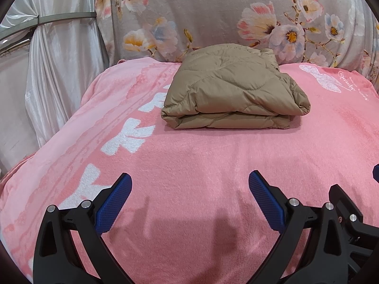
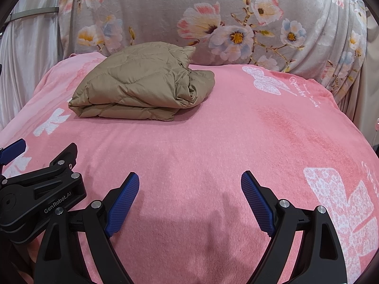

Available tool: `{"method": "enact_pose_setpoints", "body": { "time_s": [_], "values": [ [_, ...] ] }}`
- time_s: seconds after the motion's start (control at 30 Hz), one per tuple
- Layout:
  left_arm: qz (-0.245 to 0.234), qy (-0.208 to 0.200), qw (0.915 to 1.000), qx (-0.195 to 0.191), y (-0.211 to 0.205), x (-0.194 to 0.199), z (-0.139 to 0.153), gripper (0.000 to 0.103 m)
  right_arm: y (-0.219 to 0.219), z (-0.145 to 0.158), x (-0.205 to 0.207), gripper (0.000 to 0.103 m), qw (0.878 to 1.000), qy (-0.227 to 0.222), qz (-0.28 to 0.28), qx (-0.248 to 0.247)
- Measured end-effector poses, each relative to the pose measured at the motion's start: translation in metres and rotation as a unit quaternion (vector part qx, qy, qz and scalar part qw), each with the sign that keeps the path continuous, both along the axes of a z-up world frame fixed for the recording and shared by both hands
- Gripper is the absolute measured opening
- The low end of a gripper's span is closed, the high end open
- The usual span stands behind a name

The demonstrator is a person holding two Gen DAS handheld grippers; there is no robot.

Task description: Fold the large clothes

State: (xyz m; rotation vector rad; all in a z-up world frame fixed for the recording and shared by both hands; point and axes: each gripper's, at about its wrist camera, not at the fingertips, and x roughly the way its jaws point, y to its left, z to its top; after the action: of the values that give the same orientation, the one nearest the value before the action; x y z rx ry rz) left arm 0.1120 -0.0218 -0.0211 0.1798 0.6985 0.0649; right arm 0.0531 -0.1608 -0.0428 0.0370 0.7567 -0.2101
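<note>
A tan quilted jacket [image 1: 233, 90] lies folded into a thick bundle at the far side of the pink blanket [image 1: 189, 165]; in the right wrist view the jacket [image 2: 139, 82] sits far left. My left gripper [image 1: 189, 179] hovers open over the near part of the blanket, well short of the jacket, nothing between its blue pads. My right gripper [image 2: 189, 179] is likewise open and empty, beside the left one. The left gripper's body [image 2: 42, 189] shows at the lower left of the right wrist view.
A grey floral cover [image 1: 213, 11] rises behind the blanket like a backrest. White satin drapery [image 1: 52, 71] hangs at the left. The blanket [image 2: 260, 130] carries white butterfly prints and drops away at its left and right edges.
</note>
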Motion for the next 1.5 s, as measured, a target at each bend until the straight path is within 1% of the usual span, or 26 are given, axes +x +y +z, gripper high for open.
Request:
{"method": "enact_pose_setpoints", "body": {
  "time_s": [1.17, 1.3, 1.4, 1.5],
  "values": [
    [0.003, -0.002, 1.0000, 0.001, 0.0007, -0.0015, -0.0019, 0.097, 0.0029, -0.0007, -0.0009, 0.086, 1.000, -0.001, -0.002, 0.000],
    [0.002, 0.002, 1.0000, -0.001, -0.0010, 0.0001, -0.0002, 0.097, 0.0025, -0.0008, -0.0006, 0.086, 1.000, 0.001, -0.002, 0.001],
    [0.000, 0.010, 0.9999, -0.009, 0.0015, 0.0018, 0.0013, 0.097, 0.0012, -0.0006, 0.0024, 0.086, 1.000, 0.005, 0.003, 0.007],
    [0.005, 0.013, 0.9999, -0.008, 0.0017, 0.0041, 0.0012, 0.097, 0.0008, 0.0016, 0.0084, 0.086, 1.000, 0.008, 0.003, 0.001]
  ]
}}
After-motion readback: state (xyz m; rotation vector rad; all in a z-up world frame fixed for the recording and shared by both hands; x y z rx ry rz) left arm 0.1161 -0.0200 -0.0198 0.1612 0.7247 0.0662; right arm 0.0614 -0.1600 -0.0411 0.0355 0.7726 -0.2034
